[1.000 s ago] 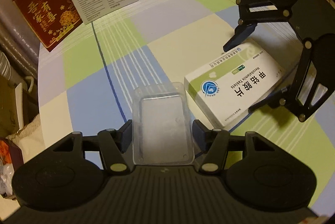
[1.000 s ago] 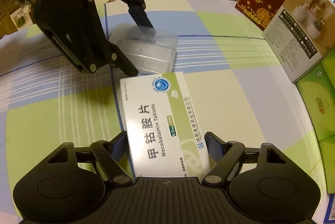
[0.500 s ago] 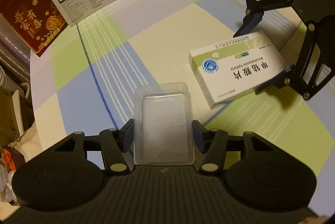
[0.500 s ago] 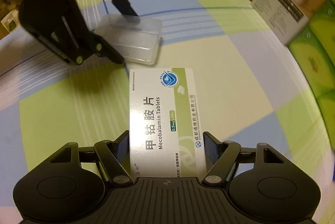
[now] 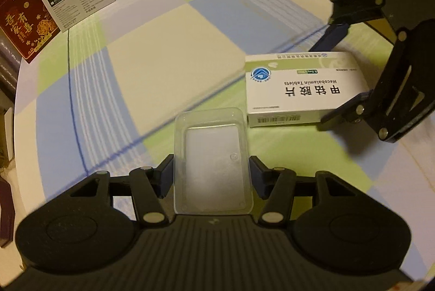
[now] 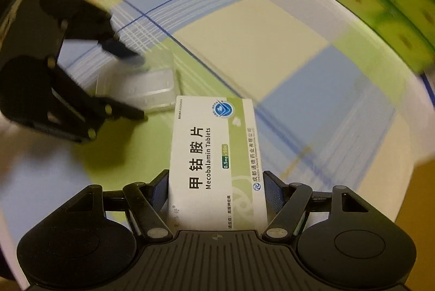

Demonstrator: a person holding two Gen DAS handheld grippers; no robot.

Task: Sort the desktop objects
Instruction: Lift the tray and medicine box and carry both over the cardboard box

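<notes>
Checkered bench [image 5: 174, 68], boxes stacked at its far edge. Left gripper [image 5: 211, 171] clenched on a clear plastic tray [image 5: 212, 155], long axis along its fingers. Right gripper [image 6: 216, 190] grasps the tablet box [image 6: 214, 155] likewise. Both seem lifted; box lies just right of the tray. Only the right view shows the bench's right rim; blurred.

the tablet box [image 5: 304, 85] has swung round, seemingly further from the clear tray [image 5: 213, 159] than before.
</notes>
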